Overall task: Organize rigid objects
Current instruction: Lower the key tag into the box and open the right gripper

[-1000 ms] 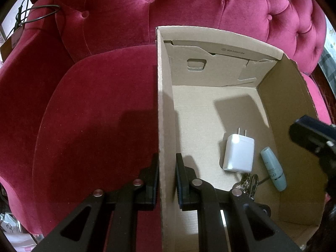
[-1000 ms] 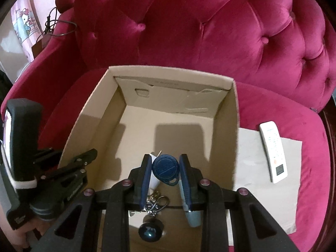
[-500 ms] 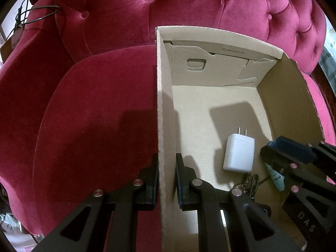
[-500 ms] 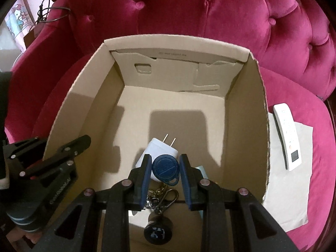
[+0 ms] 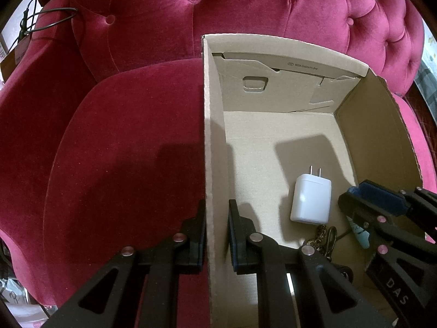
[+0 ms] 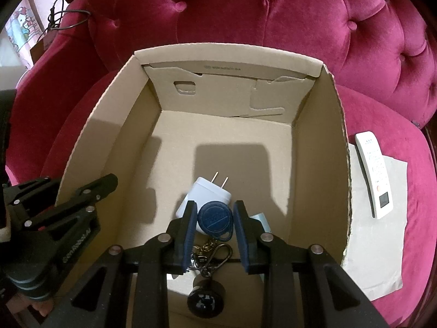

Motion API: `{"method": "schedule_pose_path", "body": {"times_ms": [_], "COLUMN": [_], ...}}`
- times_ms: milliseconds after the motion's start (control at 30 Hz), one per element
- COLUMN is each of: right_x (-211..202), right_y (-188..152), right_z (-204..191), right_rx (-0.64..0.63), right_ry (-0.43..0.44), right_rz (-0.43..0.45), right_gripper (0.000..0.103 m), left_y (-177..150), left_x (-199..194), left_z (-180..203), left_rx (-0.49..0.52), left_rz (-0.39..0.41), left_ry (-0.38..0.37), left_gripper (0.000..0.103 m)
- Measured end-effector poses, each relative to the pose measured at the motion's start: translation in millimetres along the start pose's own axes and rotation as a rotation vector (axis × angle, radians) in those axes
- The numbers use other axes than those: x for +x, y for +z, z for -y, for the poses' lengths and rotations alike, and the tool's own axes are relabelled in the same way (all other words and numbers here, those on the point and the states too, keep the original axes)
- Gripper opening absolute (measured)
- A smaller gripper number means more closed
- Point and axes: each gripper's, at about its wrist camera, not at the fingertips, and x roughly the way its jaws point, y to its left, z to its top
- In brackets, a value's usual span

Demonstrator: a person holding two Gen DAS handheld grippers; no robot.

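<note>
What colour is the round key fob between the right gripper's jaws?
Dark blue; the key fob shows best in the right wrist view.

Deep crimson velvet sofa (image 5: 131,142) filling the view, button-tufted backrest (image 6: 273,8) curving behind, rounded seat cushion (image 5: 123,164), padded arm at left, black cable (image 5: 46,20) looped over its top, pale wall with a cartoon print (image 6: 23,27) beyond, light from overhead casting soft shadows

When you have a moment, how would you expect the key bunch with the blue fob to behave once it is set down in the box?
The blue fob looks rigid and flat, so it should lie still rather than roll. The chain and clip below it hang loose, so they will probably flop and bunch up. The round black piece at the bottom may swing and land first, likely near the white charger.
</note>
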Motion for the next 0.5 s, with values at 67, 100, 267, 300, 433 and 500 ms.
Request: {"method": "schedule_pose_path", "body": {"times_ms": [67,100,267,300,433,500], "right_x": [0,-1,-5,-6,-12,-15], "right_y": [0,0,0,1,1,2], "right_z": [0,1,1,0,-1,-3], "right_rx": [0.002,0.004,0.005,0.003,0.002,-0.001], "right_ry": [-0.001,0.0,-0.002,-0.004,-0.003,-0.004], "right_rz": [0.0,-0.001,0.012,0.015,0.03,0.037], "right_gripper": [0.032,0.038,0.045,0.045,0.049,0.05], "left_y": [0,0,0,0,0,0], "left_x": [0,0,0,0,0,0], "left_z": [1,0,0,0,-1,-1], "left_rx": [0.0,0.0,0.0,0.001,0.001,0.001], "left_rz": [0.0,0.0,0.0,0.0,0.0,0.0], "left_ry": [0.0,0.0,0.0,0.001,0.0,0.0], "left_gripper": [0.015,0.015,0.015,0.015,0.015,0.015]}}
